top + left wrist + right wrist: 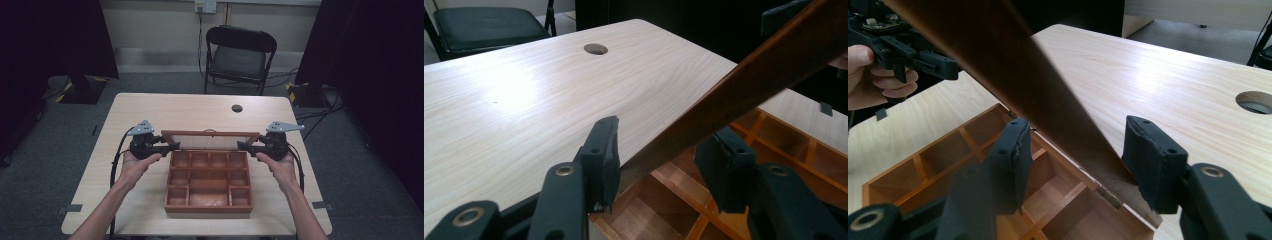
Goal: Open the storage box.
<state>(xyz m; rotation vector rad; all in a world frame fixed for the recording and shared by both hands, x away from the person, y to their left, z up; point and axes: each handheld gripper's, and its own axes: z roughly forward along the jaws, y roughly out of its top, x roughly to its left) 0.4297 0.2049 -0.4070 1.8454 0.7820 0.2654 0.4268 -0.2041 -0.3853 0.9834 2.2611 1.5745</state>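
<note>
A brown wooden box (208,208) with several empty compartments sits on the table's near half. Its lid (210,140) stands raised on the far side. My left gripper (174,146) is at the lid's left end and my right gripper (241,145) at its right end. In the left gripper view the lid (764,75) runs between the open jaws of that gripper (664,150), with gaps on both sides. In the right gripper view the lid (1013,65) passes between the spread jaws of that gripper (1075,150), close to the right pad (1148,155). The compartments (938,155) lie below.
The light wooden table (150,110) has a round cable hole (237,108) at the far middle. A black folding chair (240,55) stands beyond the far edge. Dark curtains hang at both sides. Cables trail from both grippers toward the near edge.
</note>
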